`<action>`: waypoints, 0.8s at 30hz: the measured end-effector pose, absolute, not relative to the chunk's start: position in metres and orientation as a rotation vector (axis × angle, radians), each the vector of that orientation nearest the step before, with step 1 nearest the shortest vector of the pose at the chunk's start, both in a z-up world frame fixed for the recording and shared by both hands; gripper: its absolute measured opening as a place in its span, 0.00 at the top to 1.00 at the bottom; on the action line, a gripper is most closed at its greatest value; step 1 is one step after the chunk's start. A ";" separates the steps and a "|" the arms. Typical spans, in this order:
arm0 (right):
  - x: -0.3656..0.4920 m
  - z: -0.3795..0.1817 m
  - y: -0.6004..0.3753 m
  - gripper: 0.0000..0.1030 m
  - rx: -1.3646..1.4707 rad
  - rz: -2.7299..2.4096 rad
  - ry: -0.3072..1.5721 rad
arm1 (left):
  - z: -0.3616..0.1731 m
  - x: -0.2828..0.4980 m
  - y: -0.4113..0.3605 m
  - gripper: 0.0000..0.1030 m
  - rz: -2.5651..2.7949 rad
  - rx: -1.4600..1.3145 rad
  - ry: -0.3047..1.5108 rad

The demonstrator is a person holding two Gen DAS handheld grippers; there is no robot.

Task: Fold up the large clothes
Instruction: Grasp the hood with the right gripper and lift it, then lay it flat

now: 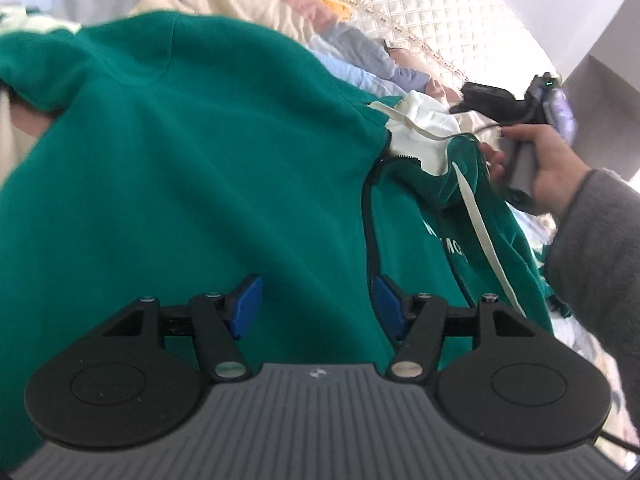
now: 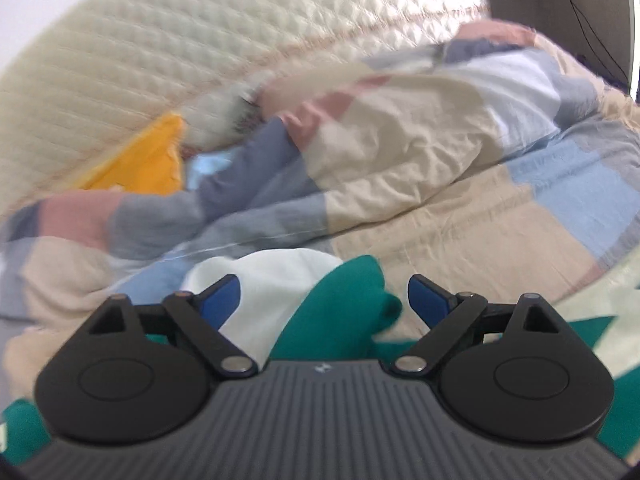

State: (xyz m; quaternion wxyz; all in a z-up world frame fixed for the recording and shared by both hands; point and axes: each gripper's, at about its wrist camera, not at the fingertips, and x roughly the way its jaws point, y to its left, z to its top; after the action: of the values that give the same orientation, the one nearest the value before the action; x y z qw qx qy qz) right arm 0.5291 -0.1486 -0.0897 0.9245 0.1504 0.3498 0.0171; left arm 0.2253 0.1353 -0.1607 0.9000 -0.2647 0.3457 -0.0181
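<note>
A large green zip hoodie lies spread across the bed and fills the left wrist view. Its white-lined hood, a black zipper and a cream drawstring are at the right. My left gripper hangs just over the green cloth beside the zipper, blue pads apart, pinching nothing. A hand in a grey sleeve holds the right tool by the hood. In the right wrist view, my right gripper stands wide open over a green fold and the white lining, neither pad touching.
A patchwork quilt in beige, blue, grey and pink is bunched up behind the hoodie. A cream quilted headboard runs along the far side, with a yellow item at its foot. A cable hangs on the wall at the far right.
</note>
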 end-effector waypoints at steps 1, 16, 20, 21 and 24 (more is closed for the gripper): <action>0.541 -0.097 -0.145 0.08 0.354 0.066 0.753 | -0.163 0.228 0.136 0.35 -0.045 -0.558 0.711; 0.530 -0.121 -0.037 0.66 -0.055 0.223 0.828 | -0.167 0.231 0.130 0.35 -0.049 -0.546 0.698; 0.495 -0.063 -0.027 0.74 -0.135 0.324 0.577 | -0.165 0.229 0.132 0.35 -0.029 -0.552 0.696; 0.482 -0.045 -0.026 0.74 -0.123 0.403 0.480 | -0.164 0.228 0.132 0.35 -0.024 -0.554 0.696; 0.456 -0.002 -0.022 0.75 -0.104 0.531 0.316 | -0.161 0.222 0.135 0.35 -0.014 -0.583 0.690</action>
State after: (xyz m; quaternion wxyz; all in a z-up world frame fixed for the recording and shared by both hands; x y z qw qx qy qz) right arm 0.4561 -0.0220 -0.0019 0.9513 -0.0510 0.1554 0.2614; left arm 0.2218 0.1348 -0.1607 0.8998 -0.2815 0.3332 -0.0069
